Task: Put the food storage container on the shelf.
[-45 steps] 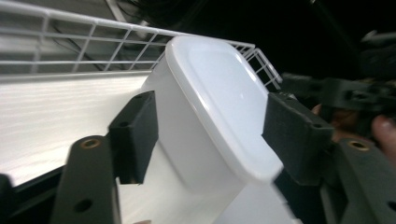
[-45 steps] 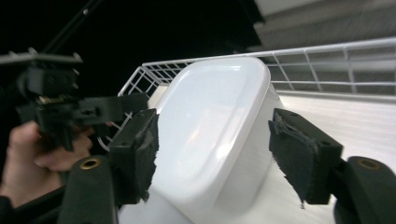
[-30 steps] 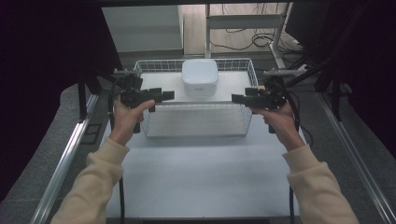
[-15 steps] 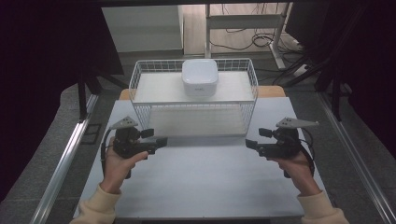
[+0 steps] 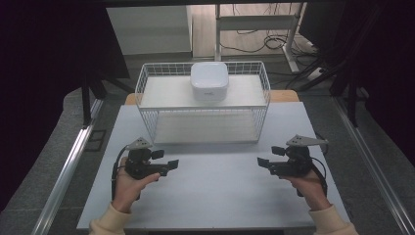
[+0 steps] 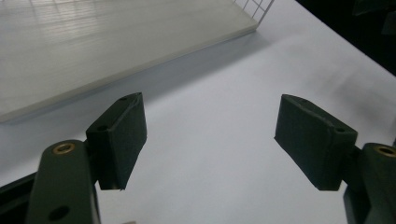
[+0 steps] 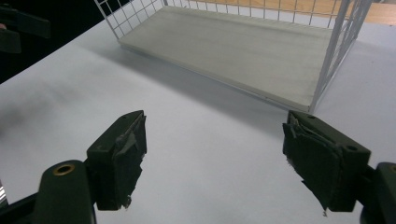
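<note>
Nearest the person, the left gripper [image 5: 169, 165] and the right gripper [image 5: 262, 163] hover low over the bare white worktop [image 5: 215, 196], each pointing inward, jaws spread wide and holding nothing. Beyond them stands the wire rack [image 5: 203, 108], its lower shelf bare. On its upper shelf, toward the back and near the middle, sits the white container [image 5: 209, 81], well apart from both grippers. This looks like a rest pose between steps; the next move probably calls for reaching forward and up to the container.
</note>
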`<state>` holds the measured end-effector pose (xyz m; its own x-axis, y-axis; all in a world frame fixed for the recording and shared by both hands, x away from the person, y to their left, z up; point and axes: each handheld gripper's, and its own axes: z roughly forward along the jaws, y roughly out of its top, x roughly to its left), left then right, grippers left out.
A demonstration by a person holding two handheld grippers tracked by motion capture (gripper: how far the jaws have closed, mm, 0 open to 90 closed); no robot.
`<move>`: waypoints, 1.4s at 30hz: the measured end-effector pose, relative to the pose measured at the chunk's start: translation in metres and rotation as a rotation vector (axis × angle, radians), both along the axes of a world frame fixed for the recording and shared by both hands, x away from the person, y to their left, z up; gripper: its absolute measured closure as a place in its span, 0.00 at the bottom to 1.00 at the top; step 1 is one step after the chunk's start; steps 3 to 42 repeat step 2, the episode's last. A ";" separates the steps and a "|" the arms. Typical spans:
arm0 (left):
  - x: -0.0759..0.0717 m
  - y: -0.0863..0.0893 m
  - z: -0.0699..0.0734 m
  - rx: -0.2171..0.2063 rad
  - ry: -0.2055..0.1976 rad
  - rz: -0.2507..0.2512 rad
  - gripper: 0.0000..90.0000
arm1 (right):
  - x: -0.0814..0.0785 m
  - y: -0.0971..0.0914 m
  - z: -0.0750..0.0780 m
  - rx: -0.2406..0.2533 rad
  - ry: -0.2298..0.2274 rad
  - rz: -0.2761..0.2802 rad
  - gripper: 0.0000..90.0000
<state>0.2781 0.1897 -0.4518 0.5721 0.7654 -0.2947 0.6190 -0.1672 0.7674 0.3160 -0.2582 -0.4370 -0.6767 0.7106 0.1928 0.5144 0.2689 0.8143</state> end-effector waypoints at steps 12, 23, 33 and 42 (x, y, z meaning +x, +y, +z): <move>-0.001 0.000 -0.001 0.001 -0.002 0.000 0.27 | 0.000 -0.001 -0.001 -0.001 0.000 -0.006 0.23; -0.001 0.000 -0.001 0.001 -0.002 0.000 0.27 | 0.000 -0.001 -0.001 -0.001 0.000 -0.006 0.23; -0.001 0.000 -0.001 0.001 -0.002 0.000 0.27 | 0.000 -0.001 -0.001 -0.001 0.000 -0.006 0.23; -0.001 0.000 -0.001 0.001 -0.002 0.000 0.27 | 0.000 -0.001 -0.001 -0.001 0.000 -0.006 0.23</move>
